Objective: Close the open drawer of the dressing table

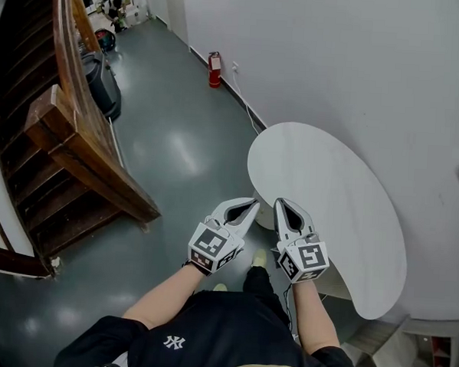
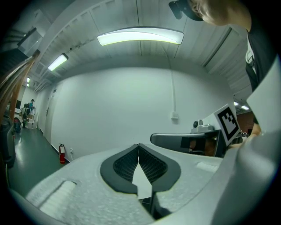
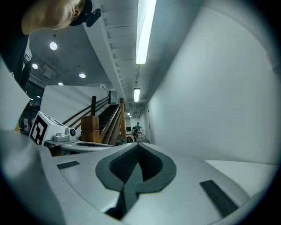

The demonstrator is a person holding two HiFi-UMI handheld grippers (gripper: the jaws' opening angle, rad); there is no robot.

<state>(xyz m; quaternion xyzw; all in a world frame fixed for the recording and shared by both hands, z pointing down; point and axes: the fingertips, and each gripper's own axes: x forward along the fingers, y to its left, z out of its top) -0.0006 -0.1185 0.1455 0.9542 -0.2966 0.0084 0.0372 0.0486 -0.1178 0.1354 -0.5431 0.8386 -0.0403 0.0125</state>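
Note:
The dressing table shows only as a white rounded top point(image 1: 328, 199) set against the wall at the right of the head view. I cannot make out a drawer; the table's front is hidden beneath the top and my grippers. My left gripper point(image 1: 251, 205) and right gripper point(image 1: 281, 202) are held side by side at the table's near left edge, both pointing away from me. In the left gripper view the jaws point(image 2: 138, 145) are pressed together on nothing. The right gripper's jaws point(image 3: 138, 144) are likewise shut and empty. Both gripper views show wall and ceiling, not the table.
A wooden staircase point(image 1: 71, 132) runs along the left, with a dark bin point(image 1: 100, 84) beside it. A red fire extinguisher point(image 1: 215, 69) stands at the wall's foot, and a cable runs from there toward the table. Grey floor point(image 1: 177, 153) lies between staircase and table.

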